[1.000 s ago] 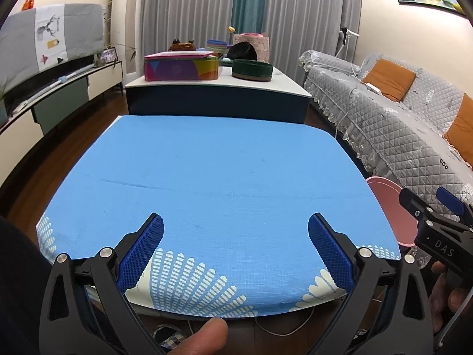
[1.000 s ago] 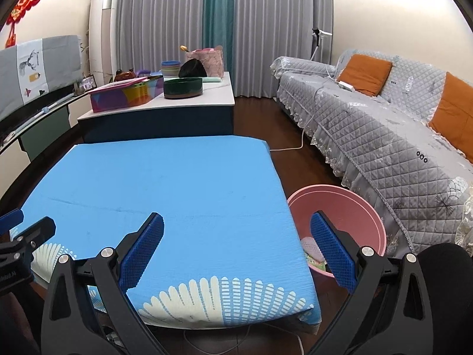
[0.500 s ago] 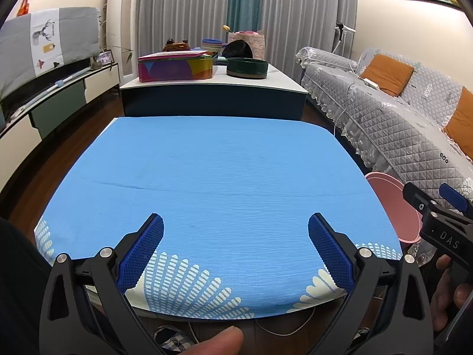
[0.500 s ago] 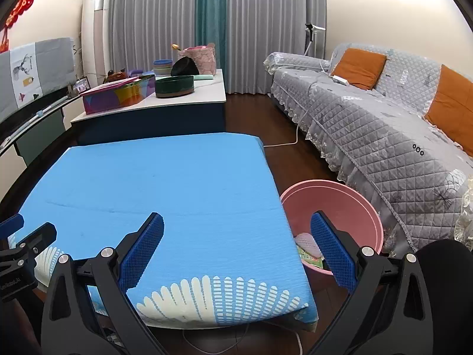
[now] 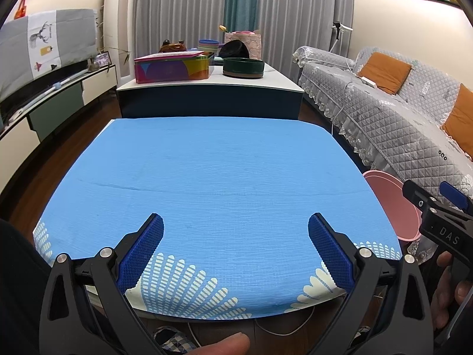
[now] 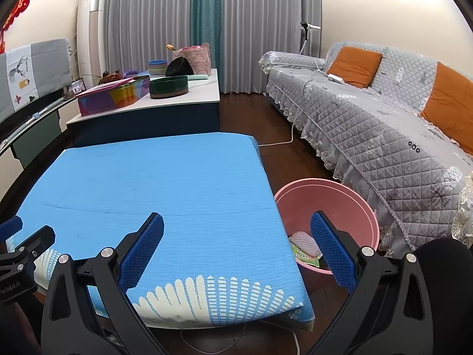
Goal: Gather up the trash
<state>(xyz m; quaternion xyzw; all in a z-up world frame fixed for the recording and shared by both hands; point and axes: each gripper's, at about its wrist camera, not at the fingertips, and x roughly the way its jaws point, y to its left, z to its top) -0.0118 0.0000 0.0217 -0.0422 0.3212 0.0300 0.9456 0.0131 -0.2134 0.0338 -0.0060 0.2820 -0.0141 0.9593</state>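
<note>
A pink basin [image 6: 348, 204] stands on the floor right of the blue-clothed table [image 6: 153, 183]. Trash wrappers [image 6: 304, 247] lie in its bottom, a white one and a green one. The basin's rim also shows in the left wrist view [image 5: 390, 198]. My left gripper [image 5: 235, 250] is open and empty over the table's near edge [image 5: 207, 177]. My right gripper [image 6: 236, 250] is open and empty, with its left finger over the table's corner and its right finger over the basin. The right gripper also shows at the right of the left wrist view [image 5: 440, 210].
A grey quilted sofa [image 6: 384, 124] with orange cushions runs along the right. A low white-topped table [image 5: 212, 85] behind holds a colourful box [image 5: 171, 66] and a dark green bowl [image 5: 243, 67]. A TV cabinet [image 5: 44, 100] stands at the left. Cables lie on the floor.
Both grippers have drawn back and risen slightly, so the table and basin sit a little lower and farther in view. Both stay open and empty.
</note>
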